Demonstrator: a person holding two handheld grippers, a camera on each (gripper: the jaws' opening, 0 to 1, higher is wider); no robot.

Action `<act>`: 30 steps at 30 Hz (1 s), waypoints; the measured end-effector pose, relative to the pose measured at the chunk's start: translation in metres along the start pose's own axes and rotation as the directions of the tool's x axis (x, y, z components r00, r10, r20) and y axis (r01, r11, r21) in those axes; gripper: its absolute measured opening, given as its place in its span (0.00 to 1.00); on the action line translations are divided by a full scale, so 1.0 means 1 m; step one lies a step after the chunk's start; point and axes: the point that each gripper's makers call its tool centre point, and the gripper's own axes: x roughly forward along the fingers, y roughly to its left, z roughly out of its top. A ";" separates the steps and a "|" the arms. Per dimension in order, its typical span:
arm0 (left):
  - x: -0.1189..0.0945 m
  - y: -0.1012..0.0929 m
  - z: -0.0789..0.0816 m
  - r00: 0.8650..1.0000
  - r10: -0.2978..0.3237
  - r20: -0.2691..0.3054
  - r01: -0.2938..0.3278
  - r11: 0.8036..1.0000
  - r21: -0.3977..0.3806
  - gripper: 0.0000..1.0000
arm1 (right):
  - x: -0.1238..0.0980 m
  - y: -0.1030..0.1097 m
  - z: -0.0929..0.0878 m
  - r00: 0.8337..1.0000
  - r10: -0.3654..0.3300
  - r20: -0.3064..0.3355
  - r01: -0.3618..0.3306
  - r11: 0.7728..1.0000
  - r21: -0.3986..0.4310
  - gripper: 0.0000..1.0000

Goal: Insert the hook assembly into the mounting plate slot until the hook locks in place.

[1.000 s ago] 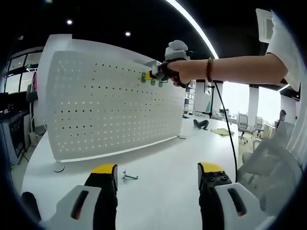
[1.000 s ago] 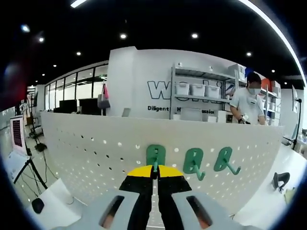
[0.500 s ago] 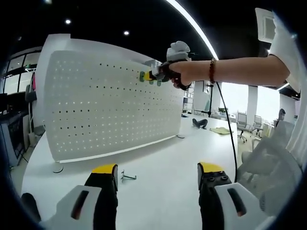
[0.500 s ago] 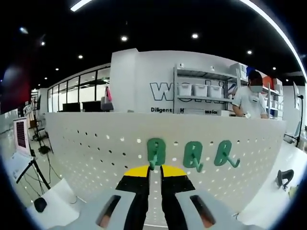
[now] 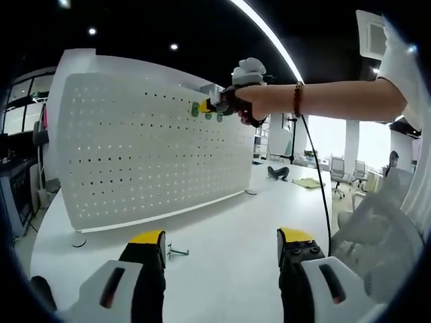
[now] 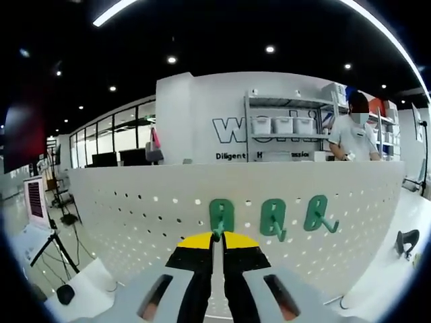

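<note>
The right gripper (image 6: pixel 216 237) is clamping the green hook (image 6: pixel 220 217) against the pegboard (image 6: pixel 135 202), at twelve o'clock from its jaws. Seating looks unfinished; next is pushing until it locks. The left gripper (image 5: pixel 219 245) is hanging apart, empty.

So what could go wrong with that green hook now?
The right hand-held gripper pinches only the tip of the leftmost green hook on the pegboard, so the hook could slip out or seat crooked. It sits close to two more hooks, which a sideways push might bump. A spare hook lies unused on the table.
</note>
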 end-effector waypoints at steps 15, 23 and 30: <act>0.006 0.009 -0.002 0.999 0.022 -0.032 -0.023 1.000 -0.016 0.61 | -0.016 0.007 0.004 0.998 0.052 0.029 -0.052 0.999 0.003 0.10; 0.009 0.016 -0.010 0.997 0.047 -0.067 -0.048 0.999 -0.013 0.59 | -0.029 0.007 -0.005 0.996 0.077 0.033 -0.077 0.997 -0.002 0.11; 0.017 0.020 -0.013 0.993 0.065 -0.103 -0.064 0.998 0.015 0.56 | -0.042 0.009 -0.009 0.994 0.103 0.046 -0.104 0.994 0.028 0.12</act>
